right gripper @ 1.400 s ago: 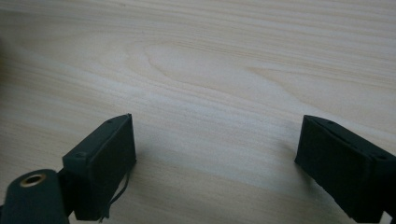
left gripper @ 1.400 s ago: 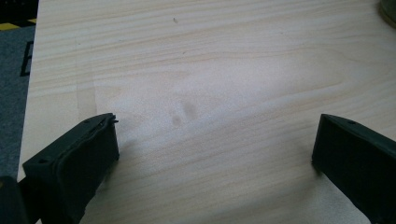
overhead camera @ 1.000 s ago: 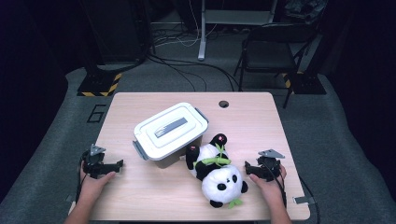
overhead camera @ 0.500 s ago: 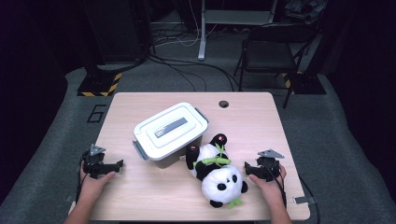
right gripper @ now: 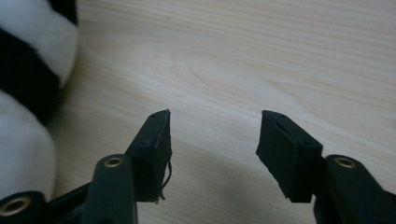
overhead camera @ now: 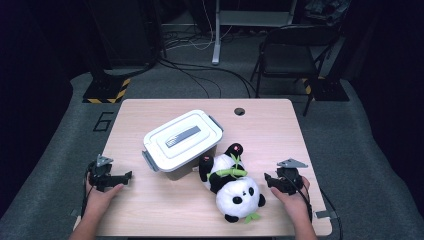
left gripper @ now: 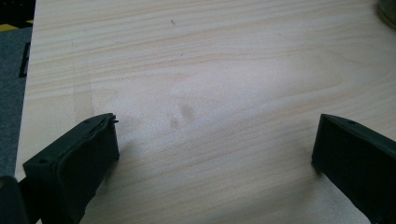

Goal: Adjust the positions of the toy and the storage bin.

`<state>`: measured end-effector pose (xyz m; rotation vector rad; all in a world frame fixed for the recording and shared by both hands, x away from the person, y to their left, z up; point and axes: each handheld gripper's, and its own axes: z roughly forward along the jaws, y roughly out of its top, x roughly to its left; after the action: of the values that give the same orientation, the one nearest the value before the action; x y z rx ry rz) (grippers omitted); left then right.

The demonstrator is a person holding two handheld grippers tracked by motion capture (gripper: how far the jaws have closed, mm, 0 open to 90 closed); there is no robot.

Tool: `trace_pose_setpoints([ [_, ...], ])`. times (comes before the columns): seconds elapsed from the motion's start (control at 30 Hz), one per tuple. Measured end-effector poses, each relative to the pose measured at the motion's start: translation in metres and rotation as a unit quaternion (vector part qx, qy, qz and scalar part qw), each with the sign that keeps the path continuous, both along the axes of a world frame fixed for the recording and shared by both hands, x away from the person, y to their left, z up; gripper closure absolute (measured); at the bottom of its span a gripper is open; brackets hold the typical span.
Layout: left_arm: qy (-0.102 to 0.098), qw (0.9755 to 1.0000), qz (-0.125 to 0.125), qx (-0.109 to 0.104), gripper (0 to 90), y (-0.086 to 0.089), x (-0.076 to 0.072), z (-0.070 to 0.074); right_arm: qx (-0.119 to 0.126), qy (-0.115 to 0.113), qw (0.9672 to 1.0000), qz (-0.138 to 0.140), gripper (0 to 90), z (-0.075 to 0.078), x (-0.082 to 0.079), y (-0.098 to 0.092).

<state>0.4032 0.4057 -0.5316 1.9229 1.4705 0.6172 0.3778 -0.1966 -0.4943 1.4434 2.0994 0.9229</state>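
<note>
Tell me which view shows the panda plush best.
The high view: the whole panda plush lies on the table beside the lidded box. The right gripper view catches just a black-and-white edge; the left gripper view looks at bare wood.

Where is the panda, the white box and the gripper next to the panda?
panda (overhead camera: 235,192): high view, on its white head.
white box (overhead camera: 181,139): high view, on its lid.
right gripper (right gripper: 212,140): right gripper view, between its open jaws.
</note>
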Motion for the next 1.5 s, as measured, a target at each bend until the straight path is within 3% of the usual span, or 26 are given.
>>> trace_pose_setpoints([
  [0.17,0.000,1.0000,0.000,0.000,0.2,0.000,0.000,0.000,0.002,-0.009,0.9993,0.037,50.6,0.017,-0.008,0.005],
  [0.33,0.000,1.0000,0.000,0.000,0.2,0.000,0.000,0.000,0.035,-0.017,0.9976,0.057,51.0,0.027,-0.012,0.005],
  [0.6,0.000,1.0000,0.000,0.000,0.2,0.000,0.000,0.000,0.039,-0.027,0.9956,0.081,50.6,0.036,-0.016,0.008],
  [0.87,-0.001,1.0000,0.000,-0.001,0.2,0.000,0.000,0.000,0.039,-0.036,0.9919,0.115,51.7,0.058,-0.019,0.019],
  [0.9,0.000,1.0000,0.000,-0.001,0.2,0.000,0.000,0.000,0.045,-0.047,0.9892,0.131,52.1,0.071,-0.019,0.024],
  [1.03,0.000,1.0000,0.000,-0.001,0.2,0.000,0.000,0.000,0.053,-0.053,0.9852,0.154,52.5,0.084,-0.017,0.032],
  [1.07,0.000,1.0000,0.000,-0.001,0.2,-0.001,0.000,0.000,0.050,-0.053,0.9825,0.171,52.6,0.091,-0.013,0.041],
  [1.27,0.000,1.0000,-0.001,-0.002,0.2,-0.001,-0.001,0.000,0.061,-0.056,0.9745,0.208,52.0,0.099,-0.005,0.064],
  [1.33,0.000,1.0000,-0.001,-0.002,0.2,-0.001,-0.001,0.000,0.061,-0.057,0.9740,0.211,51.5,0.098,-0.005,0.066],
  [1.4,0.000,1.0000,-0.001,-0.003,0.2,-0.001,-0.001,0.000,0.065,-0.059,0.9698,0.227,50.2,0.098,-0.007,0.073],
  [1.47,0.000,1.0000,0.000,-0.003,0.2,-0.001,-0.001,0.000,0.064,-0.061,0.9686,0.232,50.2,0.098,-0.007,0.074],
  [1.5,0.000,1.0000,-0.001,-0.003,0.2,-0.001,-0.001,0.000,0.071,-0.068,0.9651,0.243,50.3,0.098,-0.010,0.076],
])
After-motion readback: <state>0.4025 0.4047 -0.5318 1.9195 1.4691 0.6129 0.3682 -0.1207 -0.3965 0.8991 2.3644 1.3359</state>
